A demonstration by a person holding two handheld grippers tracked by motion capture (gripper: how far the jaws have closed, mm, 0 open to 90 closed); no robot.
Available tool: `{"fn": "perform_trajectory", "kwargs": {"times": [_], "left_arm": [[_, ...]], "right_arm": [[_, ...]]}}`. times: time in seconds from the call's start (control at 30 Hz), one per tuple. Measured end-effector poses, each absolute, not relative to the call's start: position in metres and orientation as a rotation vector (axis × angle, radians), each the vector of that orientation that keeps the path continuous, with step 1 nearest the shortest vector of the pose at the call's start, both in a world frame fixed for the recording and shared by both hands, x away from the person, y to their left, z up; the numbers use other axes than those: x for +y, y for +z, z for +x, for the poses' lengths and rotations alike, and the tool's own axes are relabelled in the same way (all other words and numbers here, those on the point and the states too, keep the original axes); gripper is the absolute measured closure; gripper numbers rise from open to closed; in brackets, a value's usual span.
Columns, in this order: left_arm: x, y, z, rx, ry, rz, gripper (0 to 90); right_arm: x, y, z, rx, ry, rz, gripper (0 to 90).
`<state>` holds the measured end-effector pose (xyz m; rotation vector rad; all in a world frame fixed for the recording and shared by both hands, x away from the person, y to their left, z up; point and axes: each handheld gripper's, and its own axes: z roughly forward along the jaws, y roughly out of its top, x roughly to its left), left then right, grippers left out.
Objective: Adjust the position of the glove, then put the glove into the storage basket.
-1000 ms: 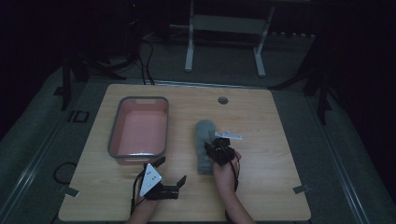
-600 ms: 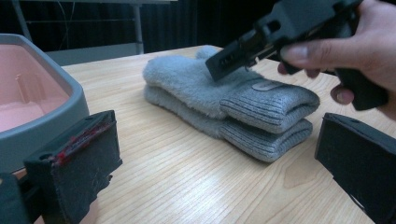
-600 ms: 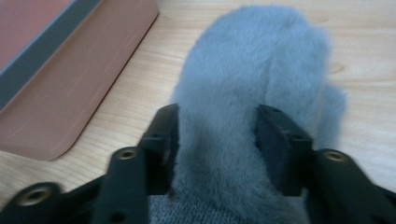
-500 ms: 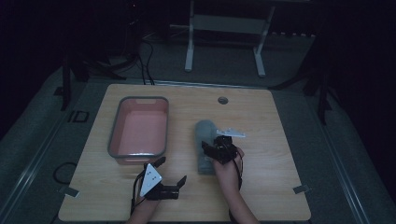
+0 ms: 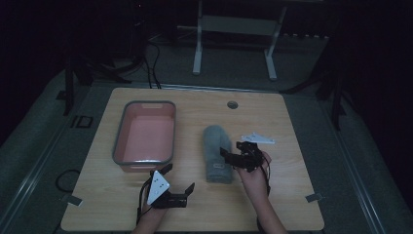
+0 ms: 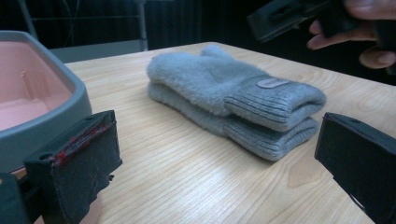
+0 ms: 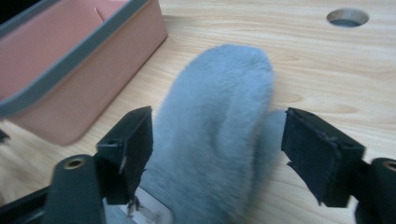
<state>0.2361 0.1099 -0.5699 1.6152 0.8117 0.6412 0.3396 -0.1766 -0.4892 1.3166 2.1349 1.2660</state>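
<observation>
Jaws of the right gripper (image 5: 233, 155) had just been opening and stood wide above the mittens (image 5: 217, 153), pads clear of the wool on either side. Those grey mittens lay stacked mid-table, right of the pink bin (image 5: 144, 133). Near the table's front edge, the left gripper (image 5: 179, 178) stood with jaws apart, holding nothing.

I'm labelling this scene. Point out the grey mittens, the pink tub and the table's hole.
grey mittens (image 5: 215, 146): high view, fuzzy upper part.
pink tub (image 5: 142, 161): high view, near grey rim.
table's hole (image 7: 347, 17): right gripper view, its opening.
</observation>
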Motion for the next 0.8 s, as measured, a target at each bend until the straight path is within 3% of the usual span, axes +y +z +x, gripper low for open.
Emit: {"fn": "perform_trajectory", "kwargs": {"times": [0.07,0.27,0.43,0.6,0.8], "left_arm": [[0.109,-0.570,0.237,0.827,0.642,1.620,0.4],[0.111,-0.569,0.244,0.877,0.574,1.642,0.4],[0.104,-0.562,0.251,0.936,0.440,1.719,0.4],[0.089,-0.537,0.257,0.890,0.322,1.742,0.4],[0.064,-0.498,0.274,0.827,0.330,1.796,0.4]], "right_arm": [[-0.182,-0.490,0.337,2.136,1.270,1.241,11.8],[-0.199,-0.499,0.327,2.107,1.249,1.014,12.8],[-0.221,-0.505,0.326,2.153,1.216,1.094,14.0],[-0.239,-0.503,0.326,2.175,1.188,1.178,12.9],[-0.239,-0.493,0.331,2.208,1.239,1.222,10.9]]}}
